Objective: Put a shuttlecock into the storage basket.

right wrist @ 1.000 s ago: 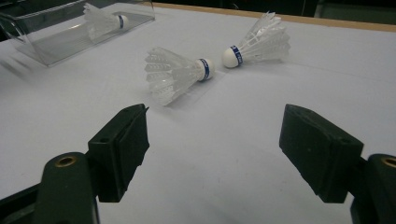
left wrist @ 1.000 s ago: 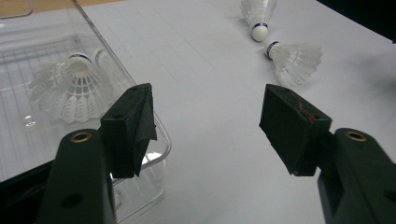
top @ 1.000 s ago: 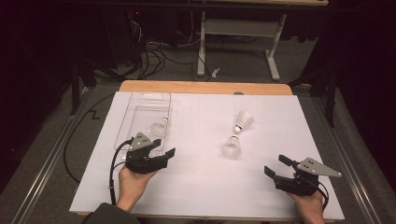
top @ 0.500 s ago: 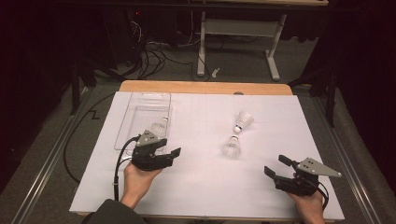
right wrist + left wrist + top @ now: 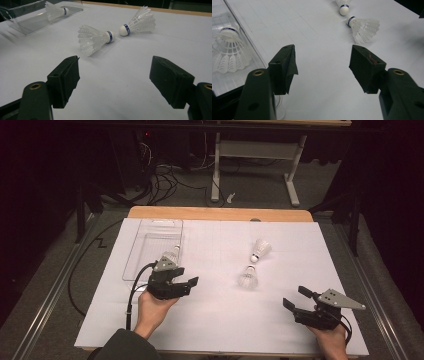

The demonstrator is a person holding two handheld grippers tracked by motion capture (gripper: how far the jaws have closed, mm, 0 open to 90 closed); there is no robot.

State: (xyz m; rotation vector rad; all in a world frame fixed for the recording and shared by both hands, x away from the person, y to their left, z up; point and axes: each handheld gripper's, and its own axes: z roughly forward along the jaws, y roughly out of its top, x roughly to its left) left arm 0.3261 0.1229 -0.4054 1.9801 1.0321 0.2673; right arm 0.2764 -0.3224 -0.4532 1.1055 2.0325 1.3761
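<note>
Two white shuttlecocks lie on the white sheet right of centre: a nearer one (image 5: 247,277) (image 5: 363,27) (image 5: 95,38) and a farther one (image 5: 260,249) (image 5: 343,6) (image 5: 138,23), cork to cork. A third shuttlecock (image 5: 171,254) (image 5: 227,50) (image 5: 56,11) rests in the clear plastic tray (image 5: 150,245) (image 5: 242,32) (image 5: 32,23) at the left. My left gripper (image 5: 189,285) (image 5: 323,65) is open and empty beside the tray's near right corner, pointing toward the nearer shuttlecock. At the front right my right gripper (image 5: 294,296) (image 5: 113,72) stands open and empty, a short way from that shuttlecock.
The white sheet (image 5: 215,320) covers a wooden table whose far edge (image 5: 220,213) shows. A black cable (image 5: 75,275) trails off the left side. Metal rails run along both sides, and desk legs and wires stand on the floor beyond.
My left gripper has moved right and slightly forward, away from the tray toward the middle of the sheet. The right gripper has stayed put.
</note>
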